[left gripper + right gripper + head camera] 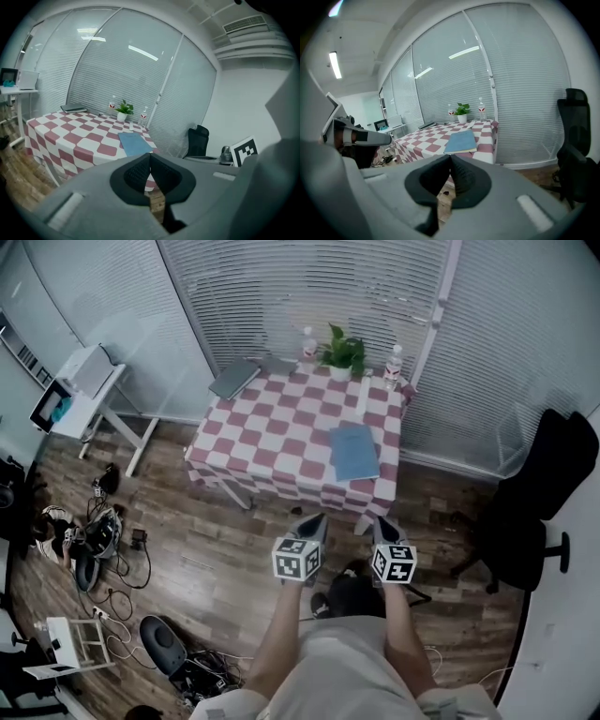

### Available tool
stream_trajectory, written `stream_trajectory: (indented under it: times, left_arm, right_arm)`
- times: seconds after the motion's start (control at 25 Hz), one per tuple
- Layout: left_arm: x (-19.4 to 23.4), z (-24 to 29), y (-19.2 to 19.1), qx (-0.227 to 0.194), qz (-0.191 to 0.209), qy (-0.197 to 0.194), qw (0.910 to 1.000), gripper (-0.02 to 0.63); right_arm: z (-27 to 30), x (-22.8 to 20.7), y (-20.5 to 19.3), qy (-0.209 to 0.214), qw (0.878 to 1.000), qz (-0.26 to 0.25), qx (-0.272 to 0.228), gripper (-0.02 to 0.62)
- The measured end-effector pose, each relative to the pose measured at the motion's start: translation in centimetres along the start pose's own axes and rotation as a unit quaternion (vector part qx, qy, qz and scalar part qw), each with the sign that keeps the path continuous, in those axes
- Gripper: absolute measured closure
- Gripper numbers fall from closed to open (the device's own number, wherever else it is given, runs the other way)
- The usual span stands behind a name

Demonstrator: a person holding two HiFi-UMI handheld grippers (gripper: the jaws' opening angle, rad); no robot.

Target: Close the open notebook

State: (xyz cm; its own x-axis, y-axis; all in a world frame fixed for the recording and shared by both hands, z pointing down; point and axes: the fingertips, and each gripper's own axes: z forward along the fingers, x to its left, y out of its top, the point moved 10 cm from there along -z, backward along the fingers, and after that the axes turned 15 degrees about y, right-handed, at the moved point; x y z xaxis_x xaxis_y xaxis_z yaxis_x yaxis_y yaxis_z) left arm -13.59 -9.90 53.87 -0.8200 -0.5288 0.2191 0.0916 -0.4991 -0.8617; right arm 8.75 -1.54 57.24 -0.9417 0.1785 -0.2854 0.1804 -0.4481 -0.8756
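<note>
The left tongs [312, 521] and the right tongs [384, 524] are held side by side in front of the person, above the wooden floor [216, 559] and well short of the tabletop [281, 418] with its red and white checked cloth. Both point toward the table and slightly down. In the left gripper view, the left tongs [150, 157] have their dark ribbed pads pressed together at the tips with nothing between them. The right gripper view shows the same for the right tongs [450, 159]: closed and empty.

The blue notebook [354, 452] lies flat on the tabletop near its right front corner, on the side nearest the person. It is ahead of both tongs and well apart from them, roughly in line with the gap between them. In the left gripper view, the notebook [134, 143] sits just above and a little left of the tips. In the right gripper view, the notebook [461, 141] appears just above and slightly right of the tips. From this far off it shows a single blue cover and looks closed, though the views are too small to be sure.

At the far edge of the table stand a potted plant [342, 352] and two bottles [308, 341], with a flat grey item [234, 378] at the far left corner. A black office chair [539, 493] stands to the right of the table.
</note>
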Motion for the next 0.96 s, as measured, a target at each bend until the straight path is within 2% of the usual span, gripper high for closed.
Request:
stream_trajectory:
  times: [0.12, 0.36, 0.6, 0.96]
  left_arm:
    - [-0.4, -0.4, -0.1, -0.002, 0.013, 0.001, 0.9999, 0.598]
    - [0.4, -1.0, -0.4, 0.005, -0.003, 0.016, 0.9999, 0.598]
    - [0.1, -1.2, -0.7, 0.009, 0.003, 0.016, 0.9998, 0.598]
    - [-0.8, -1.7, -0.7, 0.001, 0.005, 0.024, 0.9997, 0.597]
  right_arm:
    - [0.0, 0.0, 0.1, 0.003, 1.000, 0.001, -0.001, 0.594]
    - [-0.2, 0.4, 0.7, 0.011, 1.000, -0.006, -0.004, 0.594]
    - [-0.5, 0.7, 0.4, 0.018, 1.000, -0.014, 0.000, 0.594]
    - [-1.7, 0.4, -0.1, 0.005, 1.000, -0.007, 0.002, 0.594]
